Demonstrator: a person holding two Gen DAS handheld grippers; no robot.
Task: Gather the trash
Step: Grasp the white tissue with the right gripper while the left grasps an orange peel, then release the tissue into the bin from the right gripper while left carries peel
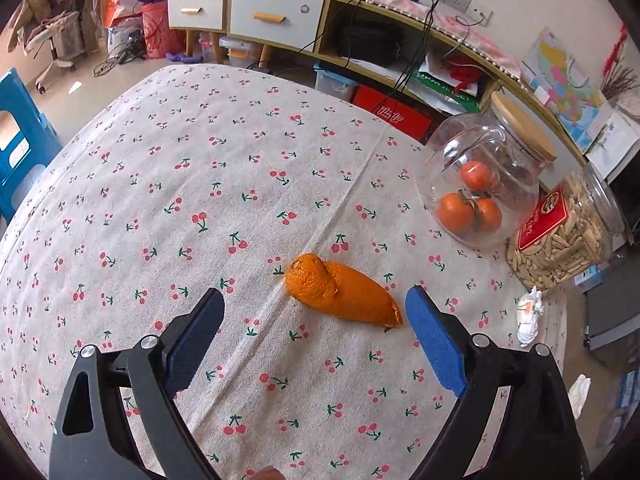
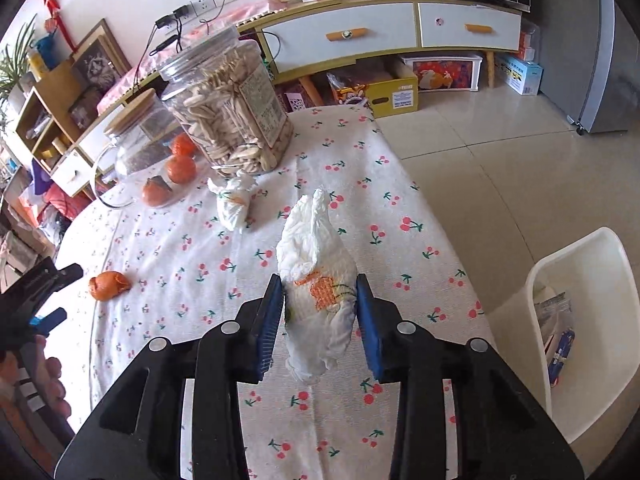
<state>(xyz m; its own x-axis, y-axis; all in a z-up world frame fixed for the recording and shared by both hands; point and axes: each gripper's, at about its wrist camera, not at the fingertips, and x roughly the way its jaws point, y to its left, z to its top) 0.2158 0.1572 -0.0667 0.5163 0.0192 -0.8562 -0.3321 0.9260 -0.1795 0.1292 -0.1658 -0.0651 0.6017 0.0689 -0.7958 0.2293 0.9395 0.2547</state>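
Note:
In the left wrist view an orange peel [image 1: 340, 294] lies on the cherry-print tablecloth [image 1: 200, 160]. My left gripper [image 1: 315, 291] stands open just above it, with the peel between and slightly beyond the fingertips, touching neither pad. In the right wrist view a crumpled white tissue [image 2: 316, 248] with an orange print sits between the blue pads of my right gripper [image 2: 319, 278], and both pads press its sides. A second crumpled tissue [image 2: 236, 204] lies farther back near the jars. The same peel [image 2: 109, 285] shows at the left.
A glass jar with oranges [image 1: 480, 184] and a plastic jar of seeds [image 1: 568, 232] stand at the table's far right edge. A white bin [image 2: 580, 260] holding wrappers stands on the floor beside the table. A blue stool [image 1: 20, 140] is on the other side.

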